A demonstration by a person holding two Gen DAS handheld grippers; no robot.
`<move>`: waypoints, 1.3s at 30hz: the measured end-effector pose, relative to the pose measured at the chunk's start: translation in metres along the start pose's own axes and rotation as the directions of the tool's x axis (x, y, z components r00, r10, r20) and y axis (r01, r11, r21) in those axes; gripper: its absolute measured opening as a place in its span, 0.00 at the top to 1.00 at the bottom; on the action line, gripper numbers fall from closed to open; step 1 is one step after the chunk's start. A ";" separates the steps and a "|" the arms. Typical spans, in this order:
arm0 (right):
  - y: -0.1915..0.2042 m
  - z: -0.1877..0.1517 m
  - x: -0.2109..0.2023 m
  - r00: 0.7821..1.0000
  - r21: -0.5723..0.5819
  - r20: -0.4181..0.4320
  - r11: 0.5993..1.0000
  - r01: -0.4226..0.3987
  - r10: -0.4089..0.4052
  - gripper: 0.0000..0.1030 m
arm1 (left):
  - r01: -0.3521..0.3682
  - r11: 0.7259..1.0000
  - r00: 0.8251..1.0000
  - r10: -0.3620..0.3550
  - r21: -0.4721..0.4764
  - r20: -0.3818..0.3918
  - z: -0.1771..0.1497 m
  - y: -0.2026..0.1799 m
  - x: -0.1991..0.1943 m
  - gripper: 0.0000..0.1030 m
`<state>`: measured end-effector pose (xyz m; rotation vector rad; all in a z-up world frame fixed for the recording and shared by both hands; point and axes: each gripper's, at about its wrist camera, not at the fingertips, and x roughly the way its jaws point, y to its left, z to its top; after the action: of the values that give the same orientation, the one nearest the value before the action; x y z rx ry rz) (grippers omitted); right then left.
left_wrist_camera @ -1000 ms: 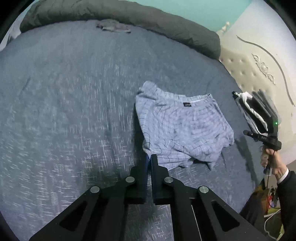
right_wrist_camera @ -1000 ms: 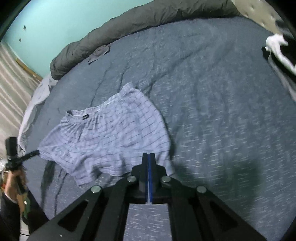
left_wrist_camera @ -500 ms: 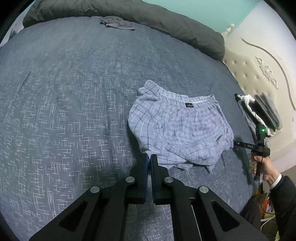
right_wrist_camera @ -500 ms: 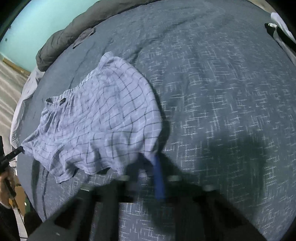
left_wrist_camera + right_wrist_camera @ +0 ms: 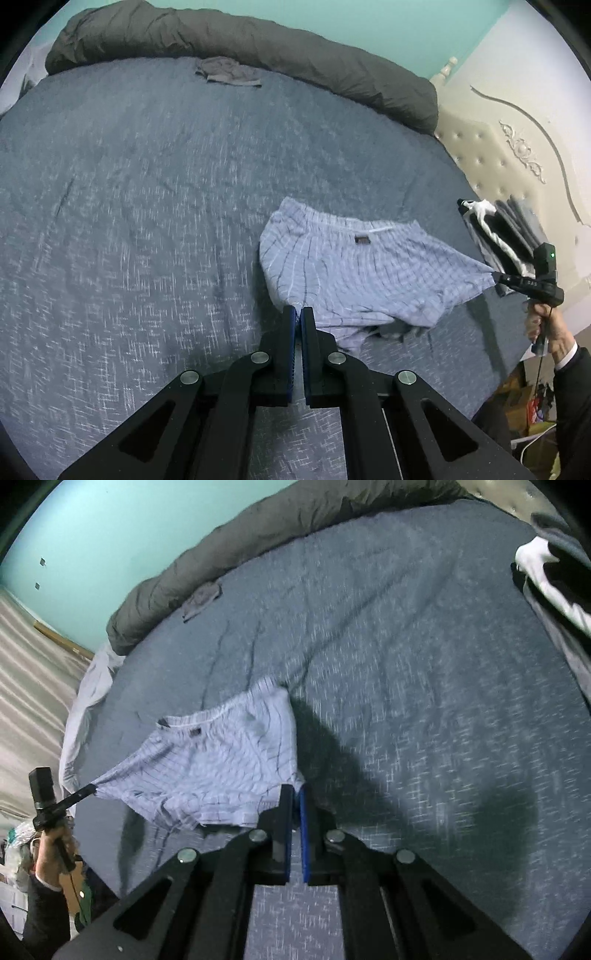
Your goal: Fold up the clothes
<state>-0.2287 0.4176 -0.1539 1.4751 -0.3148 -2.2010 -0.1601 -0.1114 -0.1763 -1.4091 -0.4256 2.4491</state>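
Note:
Light blue checked boxer shorts (image 5: pixel 369 273) lie on the blue-grey bedspread (image 5: pixel 129 221), waistband on the far side. My left gripper (image 5: pixel 298 312) is shut on their near left corner. In the same view the right gripper (image 5: pixel 496 277), held by a hand, pinches the opposite corner and draws the cloth into a point. The right wrist view shows the shorts (image 5: pixel 221 753) from the other side, with my right gripper (image 5: pixel 296 790) shut on their near corner. There the left gripper (image 5: pixel 90 788) tugs the far corner. The cloth hangs stretched between the two grippers, slightly off the bed.
A dark grey rolled duvet (image 5: pixel 258 40) lines the far edge of the bed, with a small grey garment (image 5: pixel 229 72) in front of it. A stack of black, white and grey clothes (image 5: pixel 502 232) lies beside the padded headboard (image 5: pixel 498 158). The bed edge is at the right.
The two grippers have drawn apart with the corners in them. The shorts, slack and rumpled before, are now pulled taut between them, and their lower edge has lifted.

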 end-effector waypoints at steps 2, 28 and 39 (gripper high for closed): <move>-0.001 -0.002 0.009 0.999 -0.006 -0.027 1.000 0.027 -0.027 0.97 | 0.003 1.000 1.000 -0.003 0.000 -0.026 0.001 -0.001 0.005 0.97; 0.023 0.033 0.090 1.000 -0.115 0.002 0.993 0.014 -0.014 0.73 | -0.060 0.998 0.996 0.061 0.007 -0.058 0.027 0.022 0.081 0.84; 0.041 0.070 0.143 0.998 -0.246 -0.008 0.967 0.065 -0.069 0.67 | -0.062 0.994 0.996 0.066 0.085 -0.052 0.084 0.012 0.144 0.79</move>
<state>-0.3269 0.3057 -0.2244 1.3841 0.0157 -2.1878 -0.3034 -0.0761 -0.2539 -1.4731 -0.2673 2.4413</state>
